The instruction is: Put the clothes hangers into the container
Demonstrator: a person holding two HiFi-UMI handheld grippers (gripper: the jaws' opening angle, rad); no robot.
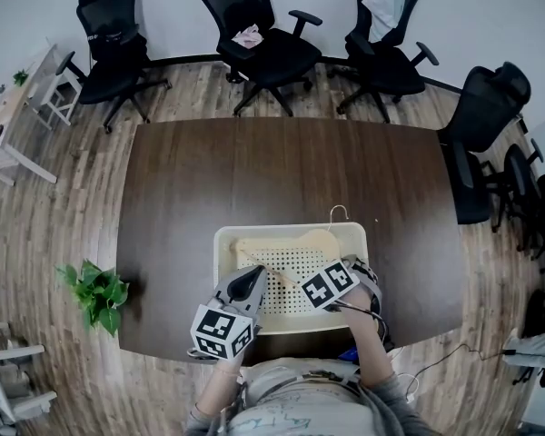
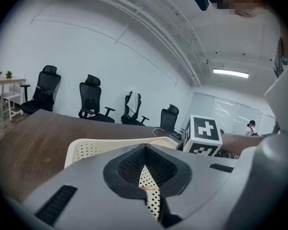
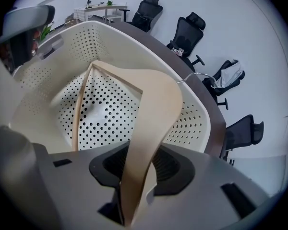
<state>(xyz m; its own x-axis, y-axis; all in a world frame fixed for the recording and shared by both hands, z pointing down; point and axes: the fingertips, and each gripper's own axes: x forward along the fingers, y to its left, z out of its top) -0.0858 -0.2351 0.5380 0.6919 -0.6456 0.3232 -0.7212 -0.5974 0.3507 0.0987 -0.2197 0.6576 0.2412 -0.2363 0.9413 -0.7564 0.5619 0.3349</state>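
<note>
One hanger [image 3: 153,99]: a pale wooden one is seen inside the container [image 1: 225,243], with its thin bar lower down over the perforated floor. One broad arm rises between the jaws of the right claw, and the wire hook [image 1: 338,213] pokes over the far rim.
Right claw [image 3: 140,174]: it is pointed steeply down into the container. Its jaws are parted and the hanger arm sits loose between them with a sliver of gap beside it, so nothing is gripped.
Left claw [image 2: 145,169]: it is held low by the container's near left corner. Its jaws are seen closed together at the tips, and nothing is held.
Risk, snagging: if the right claw is lifted askew, the arm may be caught on a pad and the hanger dragged back out.
Risk, hook: it may be hung up on the rim, so that the hanger ends propped rather than flat.
Risk, container: it is set near the tabletop [image 1: 282,162] edge and looks light, so it may be shifted by a knock.
Contents: only this hanger is seen in the container.
</note>
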